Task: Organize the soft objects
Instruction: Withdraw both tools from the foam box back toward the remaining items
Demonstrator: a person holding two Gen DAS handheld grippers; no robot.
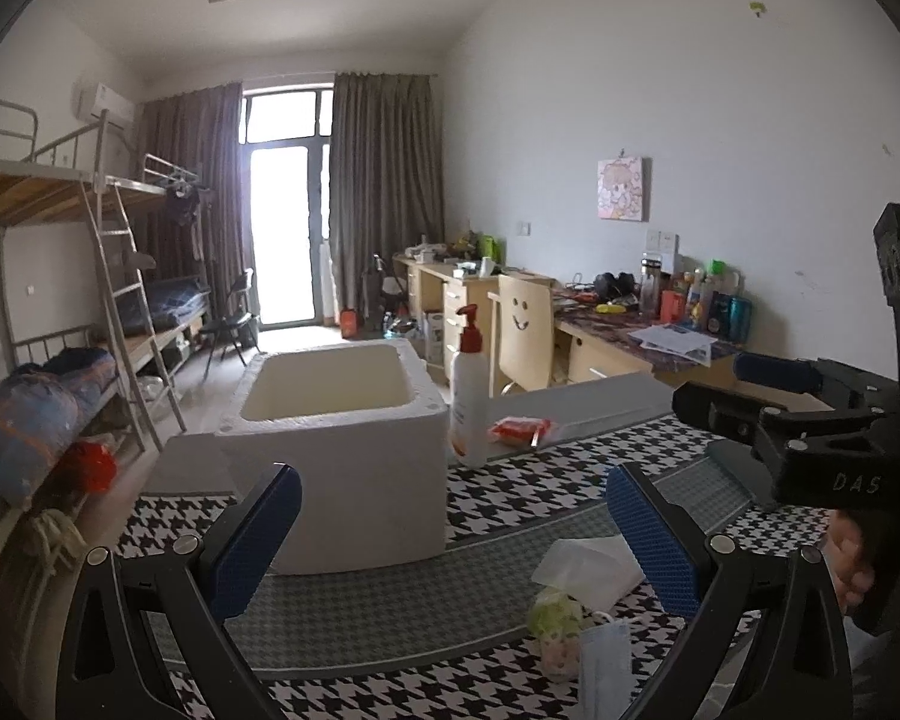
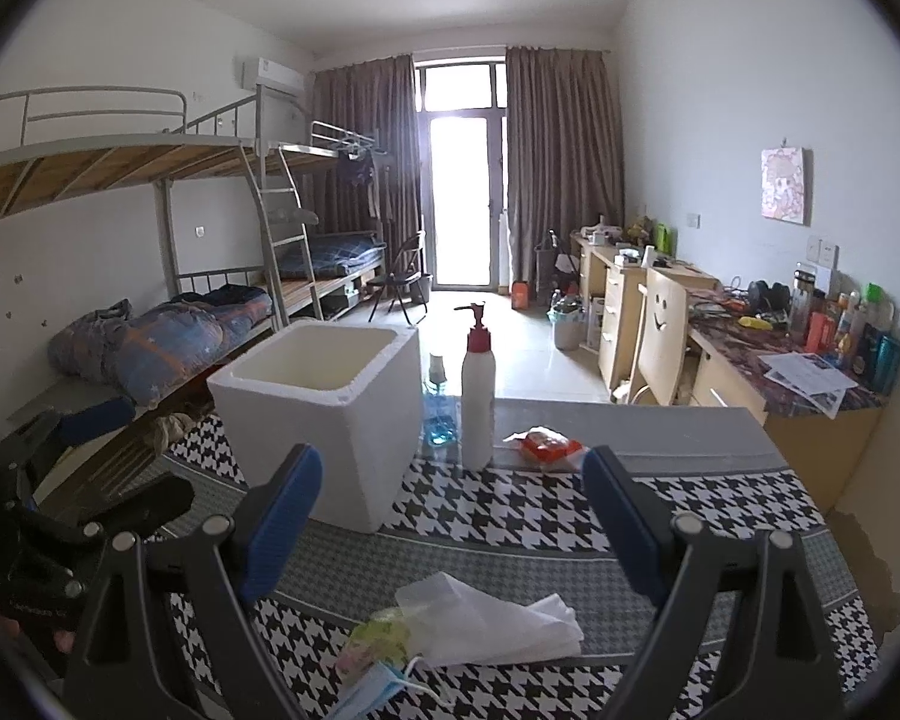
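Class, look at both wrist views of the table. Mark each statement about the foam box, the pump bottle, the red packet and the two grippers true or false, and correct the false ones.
1. The white foam box is open at the top and looks empty. True.
2. The pump bottle lies on its side. False: it stands upright, right of the box.
3. The right gripper is shut on the clear plastic bag. False: its jaws stand wide open, nothing between them.
4. The red packet lies on the table beyond the pump bottle's right side. True.
5. The left gripper holds the face mask. False: it is open and empty.
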